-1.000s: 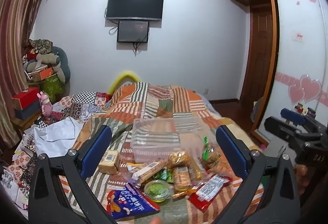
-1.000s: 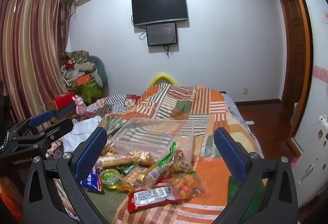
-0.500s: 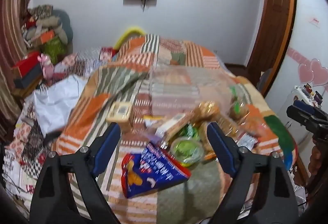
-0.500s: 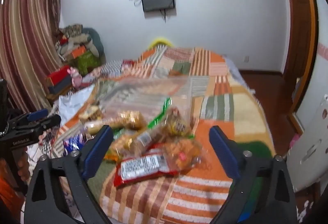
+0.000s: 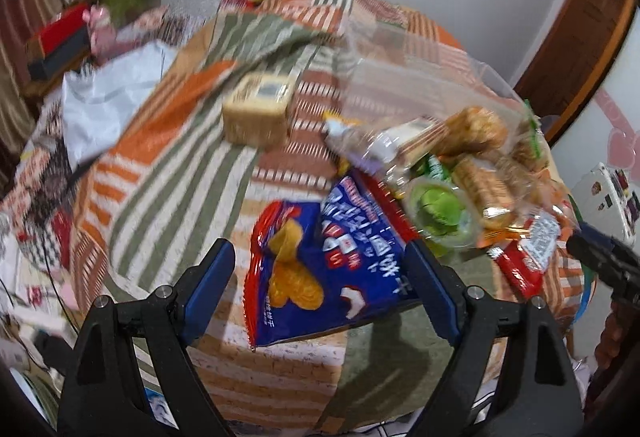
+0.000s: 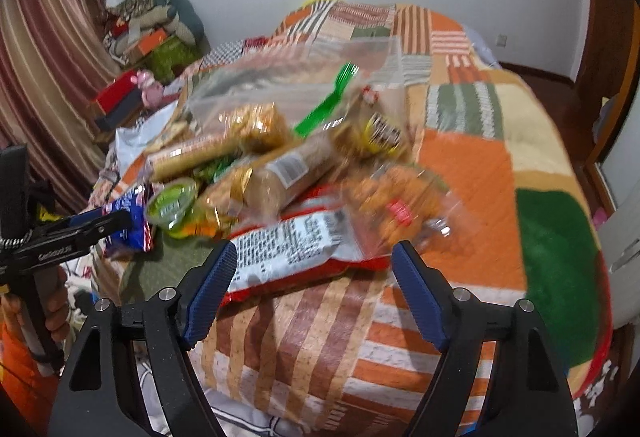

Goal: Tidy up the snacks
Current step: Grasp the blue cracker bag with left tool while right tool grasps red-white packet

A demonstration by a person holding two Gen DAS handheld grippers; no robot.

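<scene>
- Patchwork quilt [image 6: 472, 173] in orange, green and striped blocks covers the bed and serves as the work surface; both views are motion-blurred.
- Landmark: the clear plastic bin [image 5: 404, 77] sits on the quilt beyond the snack pile, apparently empty, and is the likely destination.
- The snack pile lies just in front of the bin. The blue chip bag [image 5: 320, 261] is at the pile's near-left edge; the red packet [image 6: 292, 249] is at its near-right edge; a green jelly cup [image 5: 438, 207] sits between them, closer to the bin.
- A tan biscuit pack [image 5: 258, 113] lies apart, left of the bin.
- Left gripper [image 5: 320, 293]: fingers spread wide, flanking the blue chip bag, holding nothing.
- Right gripper [image 6: 312, 285]: fingers spread wide, framing the red packet, holding nothing.
- Recommended procedure: lower each tool until the pads straddle one packet only. Close gently on the sealed edge, not the air-filled body, to avoid crushing the contents.
- Caution: packets overlap, so lifting one may drag its neighbours.
- Room: white wall behind the bin, striped curtain [image 6: 44, 49] and stacked clutter to its left, wooden door frame to its right.
</scene>
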